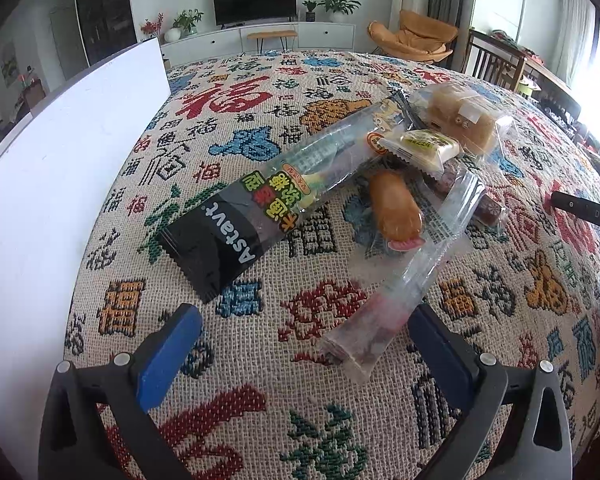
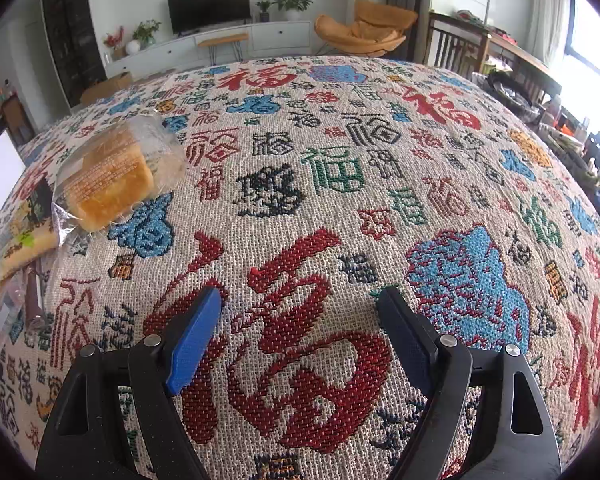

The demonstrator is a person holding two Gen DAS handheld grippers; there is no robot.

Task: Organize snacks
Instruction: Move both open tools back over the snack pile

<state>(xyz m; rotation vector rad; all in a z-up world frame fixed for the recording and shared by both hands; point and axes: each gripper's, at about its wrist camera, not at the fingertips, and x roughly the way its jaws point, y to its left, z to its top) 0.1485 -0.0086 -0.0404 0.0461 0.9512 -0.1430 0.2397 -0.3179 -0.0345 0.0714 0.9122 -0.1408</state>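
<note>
Nothing looks sorted yet: your snacks (image 1: 364,184) lie heaped on the cloth (image 1: 260,360) beside the white box (image 1: 60,184). Your left gripper (image 1: 304,344) gapes wide, empty, around a wrapper end; your right gripper (image 2: 300,320) hovers wide, empty

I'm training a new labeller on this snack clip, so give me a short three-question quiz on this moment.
1. True or false: the left tongs are shut on a snack.
2. Which wrapper end lies nearest the left tongs: A) the black Astavt pack B) the clear long packet?
3. What lies between the right tongs?

Key: 1 false, they are open. 2 B. 3 Only patterned tablecloth.
</note>
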